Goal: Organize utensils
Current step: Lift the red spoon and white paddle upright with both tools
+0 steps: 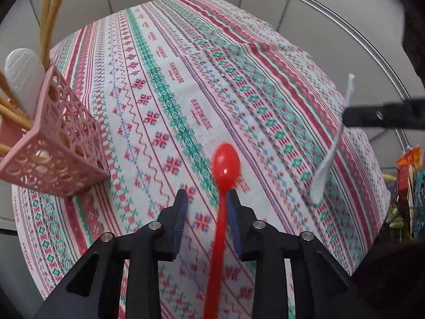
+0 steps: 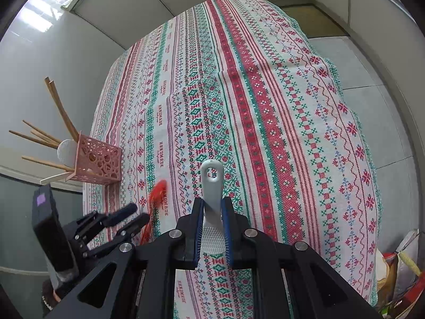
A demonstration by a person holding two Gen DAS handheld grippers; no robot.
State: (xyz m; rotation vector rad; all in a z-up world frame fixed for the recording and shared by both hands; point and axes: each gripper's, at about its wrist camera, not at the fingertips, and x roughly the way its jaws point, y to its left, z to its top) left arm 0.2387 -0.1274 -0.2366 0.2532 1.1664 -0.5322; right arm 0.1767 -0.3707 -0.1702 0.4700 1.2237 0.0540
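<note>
A red plastic spoon (image 1: 225,164) stands between the jaws of my left gripper (image 1: 207,204), which is open. Its handle leans on the right pad (image 1: 235,212), and a clear gap separates it from the left pad. In the right wrist view the spoon (image 2: 158,190) is a red blur beside the left gripper (image 2: 135,216). My right gripper (image 2: 212,202) is shut on a white utensil (image 2: 212,186), its handle's hanging hole pointing forward. A pink lattice holder (image 1: 61,143) (image 2: 98,162) at the left holds wooden chopsticks (image 2: 39,138) and a white paddle (image 1: 24,79).
A red, green and white patterned tablecloth (image 1: 186,79) (image 2: 265,106) covers the table. In the left wrist view the right gripper (image 1: 372,114) reaches in from the right, the white utensil (image 1: 322,175) hanging below it. Coloured packets (image 1: 409,186) and bags (image 2: 398,265) sit past the table's right edge.
</note>
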